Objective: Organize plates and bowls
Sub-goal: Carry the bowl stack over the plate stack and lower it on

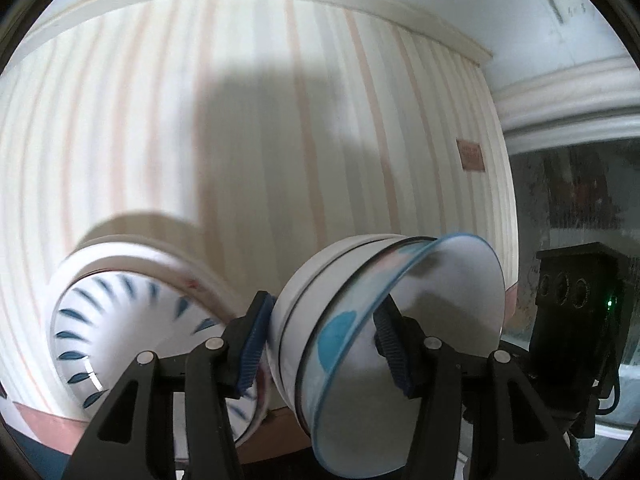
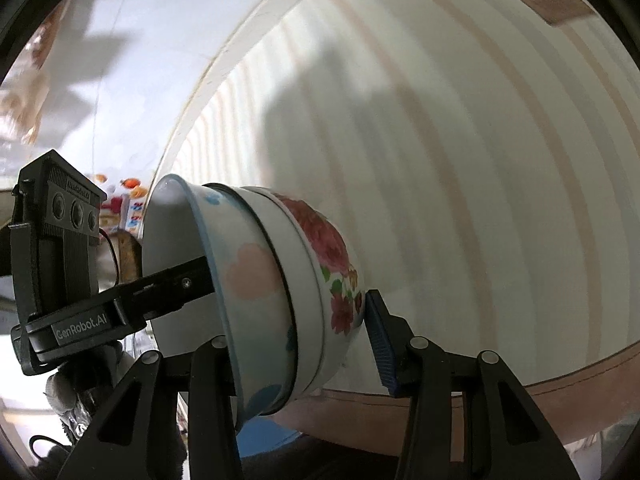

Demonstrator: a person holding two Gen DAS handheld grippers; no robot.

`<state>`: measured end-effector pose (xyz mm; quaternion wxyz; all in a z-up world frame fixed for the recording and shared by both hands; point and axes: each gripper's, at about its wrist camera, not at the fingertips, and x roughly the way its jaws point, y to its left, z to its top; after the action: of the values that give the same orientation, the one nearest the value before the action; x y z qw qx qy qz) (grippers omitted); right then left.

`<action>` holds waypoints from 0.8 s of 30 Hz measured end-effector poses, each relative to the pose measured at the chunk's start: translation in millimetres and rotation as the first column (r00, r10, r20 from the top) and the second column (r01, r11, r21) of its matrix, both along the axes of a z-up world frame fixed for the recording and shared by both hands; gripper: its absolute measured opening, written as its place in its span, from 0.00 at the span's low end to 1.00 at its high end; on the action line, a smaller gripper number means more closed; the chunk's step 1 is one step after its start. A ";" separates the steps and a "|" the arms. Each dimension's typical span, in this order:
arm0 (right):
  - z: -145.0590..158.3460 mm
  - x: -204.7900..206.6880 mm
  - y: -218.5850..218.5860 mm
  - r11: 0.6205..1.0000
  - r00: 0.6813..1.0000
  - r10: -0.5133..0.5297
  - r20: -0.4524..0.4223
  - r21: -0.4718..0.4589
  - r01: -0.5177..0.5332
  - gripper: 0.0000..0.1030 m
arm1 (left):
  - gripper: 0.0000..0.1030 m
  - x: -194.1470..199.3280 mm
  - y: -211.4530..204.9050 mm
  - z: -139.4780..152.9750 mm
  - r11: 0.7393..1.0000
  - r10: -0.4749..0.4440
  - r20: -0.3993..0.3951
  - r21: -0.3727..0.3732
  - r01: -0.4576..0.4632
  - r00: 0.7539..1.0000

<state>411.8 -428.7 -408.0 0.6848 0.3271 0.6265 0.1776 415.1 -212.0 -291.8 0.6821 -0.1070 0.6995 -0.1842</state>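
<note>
Item 1, nested bowl stack point(image 1: 384, 320). Several bowls, one set inside another and tipped on its side, carried in the air over the near edge of the counter point(image 1: 240, 120). The innermost is a white bowl with a thin blue rim point(image 1: 400, 340) and blue and pink patches on its wall. Outside it sit plain white bowls, and the outermost is a bowl printed with red flowers point(image 2: 332, 256), seen from the right wrist view.

Item 2, left hand-held gripper point(image 1: 320, 344). Jaws clamped across the stack: one blue ribbed pad presses the outer wall of the white bowls, the other sits inside the blue-rimmed bowl against its inner face.

Item 3, right hand-held gripper point(image 2: 296, 340). Jaws likewise closed on the same stack from the opposite side: one finger reaches inside the blue-rimmed bowl, while the blue pad point(image 2: 380, 340) lies against the base of the flowered bowl.

Item 4, second pile of dishes point(image 1: 132, 320). Resting on the counter at the left of the left wrist view, near its front edge. The top piece is white with dark blue leaf-shaped strokes around the rim. It stands just beside the carried stack; whether the two touch cannot be told.

Item 5, counter. Pale wood in long stripes, with a raised pale border along the far edge and a small brown label point(image 1: 470, 155) near its right side.
</note>
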 end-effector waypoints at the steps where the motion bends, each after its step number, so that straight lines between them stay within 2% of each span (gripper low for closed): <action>1: 3.7 2.5 6.6 1.000 1.000 0.012 0.006 0.000 -0.012 0.46 | 0.48 -0.7 6.6 3.6 1.000 0.009 0.005 0.000 -0.009 1.000; 5: 15.9 8.4 37.2 0.998 0.997 0.067 0.023 0.014 -0.067 0.46 | 0.48 -6.3 38.7 15.4 0.998 0.055 0.026 0.011 -0.056 0.998; 10: 25.6 9.3 78.9 0.990 0.989 0.141 0.038 0.016 -0.142 0.46 | 0.48 -19.3 78.7 16.5 0.991 0.130 0.022 0.021 -0.131 0.991; 18: 14.8 6.9 144.4 0.966 0.966 0.258 0.014 0.030 -0.258 0.46 | 0.48 -37.1 122.9 -2.6 0.969 0.247 -0.004 0.033 -0.247 0.969; 24: 2.5 7.3 183.0 0.949 0.949 0.316 -0.001 0.009 -0.316 0.46 | 0.48 -43.7 137.0 -20.9 0.957 0.288 -0.029 0.033 -0.287 0.957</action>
<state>419.1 -245.8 -405.5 0.6453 0.2261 0.6707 0.2873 371.4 -75.0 -312.7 0.6912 -0.2011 0.6904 -0.0715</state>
